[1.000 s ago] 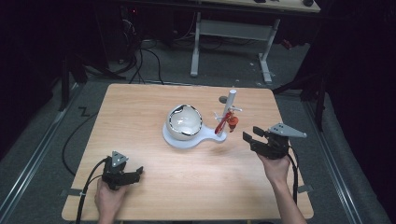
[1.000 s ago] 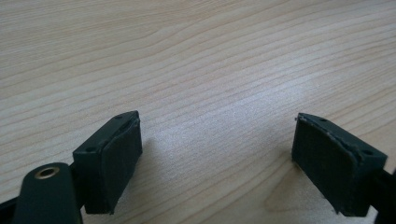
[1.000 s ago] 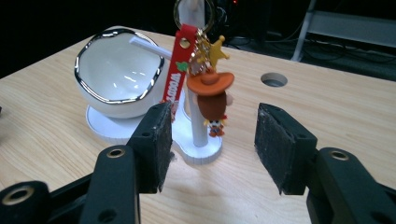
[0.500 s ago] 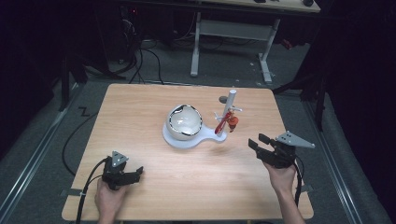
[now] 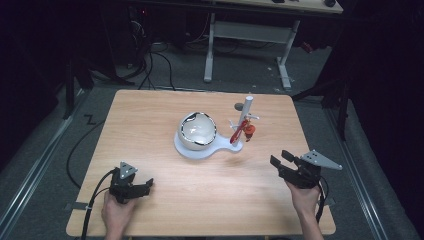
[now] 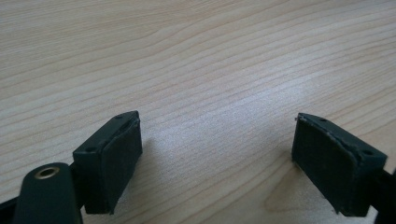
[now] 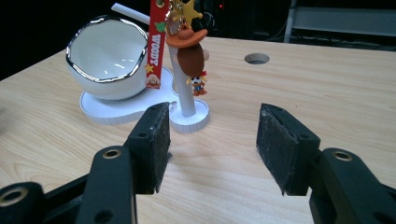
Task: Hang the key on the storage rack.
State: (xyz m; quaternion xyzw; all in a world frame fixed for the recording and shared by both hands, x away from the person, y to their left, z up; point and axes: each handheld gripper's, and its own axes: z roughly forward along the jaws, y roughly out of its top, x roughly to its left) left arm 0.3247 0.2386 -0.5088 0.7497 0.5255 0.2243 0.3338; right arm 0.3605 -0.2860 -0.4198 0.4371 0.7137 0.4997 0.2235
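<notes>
While the high view takes in the whole wooden table [image 5: 150,125], the right gripper view gives the detail: a red strap printed WOODY [image 7: 155,42] and a cowboy-hat figure charm [image 7: 191,56] hang from the upright white post [image 7: 184,93]. Post stands vertical on the white base [image 5: 200,150]; strap hangs straight down along it. White bowl [image 5: 198,131] with a silvery rim sits on the same base, beside the post, tilted, nothing visible inside. Round hole in the tabletop [image 7: 256,58] behind the post. Right gripper [image 7: 212,140] near the table's right front, jaws wide apart, gripping nothing, aimed at the stand. Left gripper [image 6: 217,163] at the left front, low over bare wood, jaws wide apart, nothing between them.
</notes>
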